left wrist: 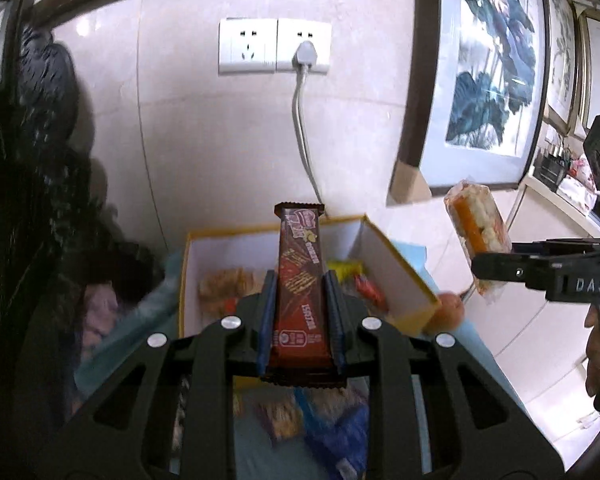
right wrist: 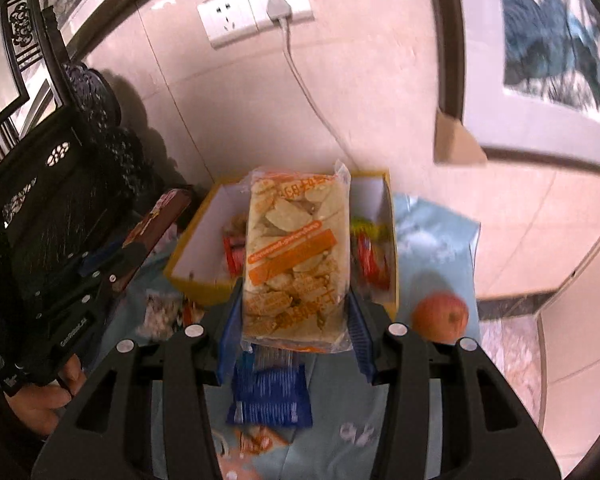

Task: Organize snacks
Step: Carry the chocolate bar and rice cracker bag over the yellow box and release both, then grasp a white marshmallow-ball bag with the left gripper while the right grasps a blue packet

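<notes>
My left gripper is shut on a long brown wafer bar, held lengthwise above the yellow box. My right gripper is shut on a clear pack of rice crackers with an orange band, also raised over that yellow box. The box holds several snacks, among them red packets and a biscuit pack. From the left wrist view the right gripper appears at right with the cracker pack. In the right wrist view the left gripper with the wafer bar is at left.
A light blue cloth covers the table. On it lie an orange fruit, a blue packet and other loose snacks. A wall socket with a plugged cord and framed paintings stand behind. A dark carved chair is at left.
</notes>
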